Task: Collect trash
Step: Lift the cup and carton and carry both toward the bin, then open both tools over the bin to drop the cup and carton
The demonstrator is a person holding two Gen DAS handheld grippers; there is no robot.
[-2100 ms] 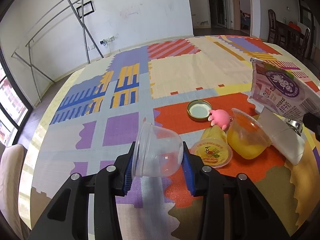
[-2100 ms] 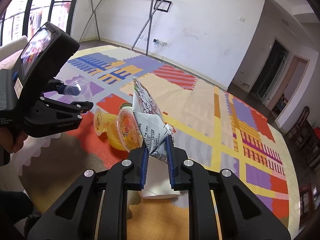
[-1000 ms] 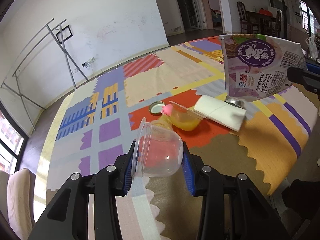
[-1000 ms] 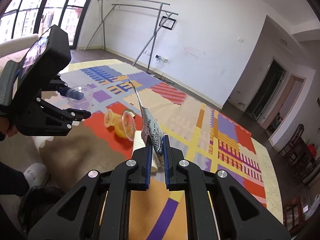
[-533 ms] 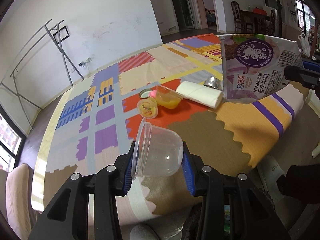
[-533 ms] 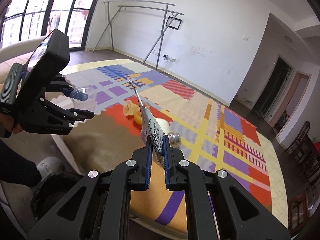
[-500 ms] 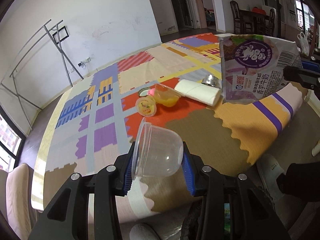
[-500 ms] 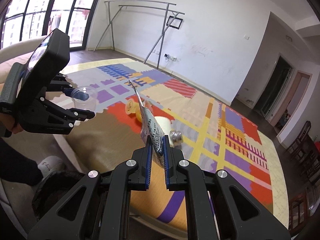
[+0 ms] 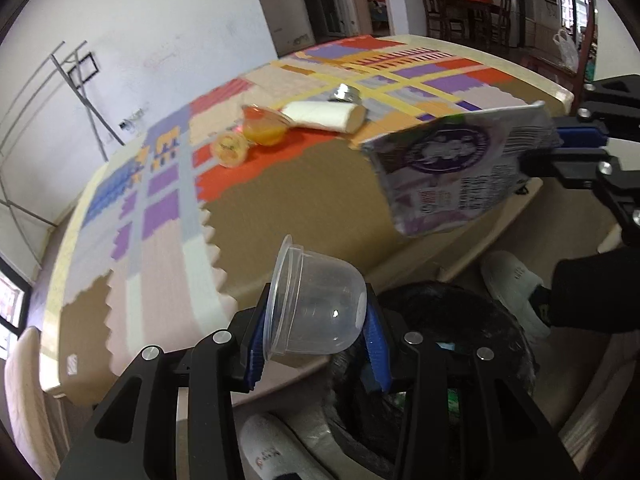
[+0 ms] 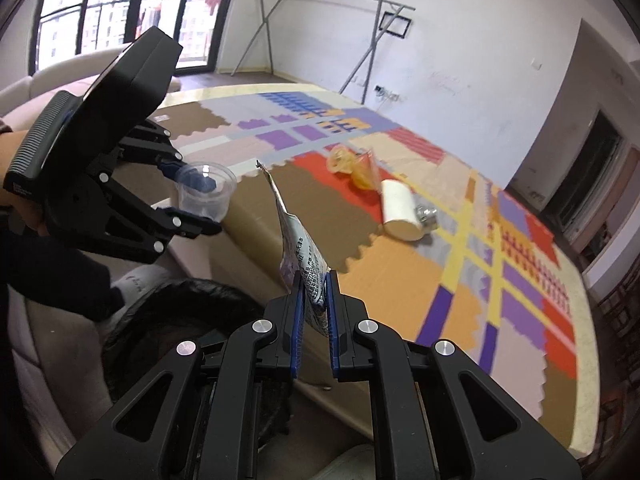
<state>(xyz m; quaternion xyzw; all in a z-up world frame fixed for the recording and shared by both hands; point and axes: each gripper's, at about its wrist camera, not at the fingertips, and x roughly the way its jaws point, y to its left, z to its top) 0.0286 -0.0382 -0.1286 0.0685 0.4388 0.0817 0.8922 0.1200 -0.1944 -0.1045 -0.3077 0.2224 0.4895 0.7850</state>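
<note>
Here the clear plastic cup lies on its side between the blue pads of the left gripper, which is clenched on its wall; the open rim points to about 10 o'clock in the left wrist view. The cup hangs past the edge of the table, and just behind it, toward 4 o'clock, is the dark mouth of a black trash bag.

The right gripper is closed tightly on the lower corner of a flattened purple-and-white milk pouch. The pouch stands up thin and edge-on from the pads toward 11 o'clock. In the left wrist view the same pouch is seen flat, at about 2 o'clock from the cup.

On the colourful patchwork tablecloth, well apart from both grippers, lie two orange jelly cups, one with its lid facing the camera. A white paper roll and a small shiny metal lid lie just beside them.

A white shoe of the person stands at the bag's rim.
</note>
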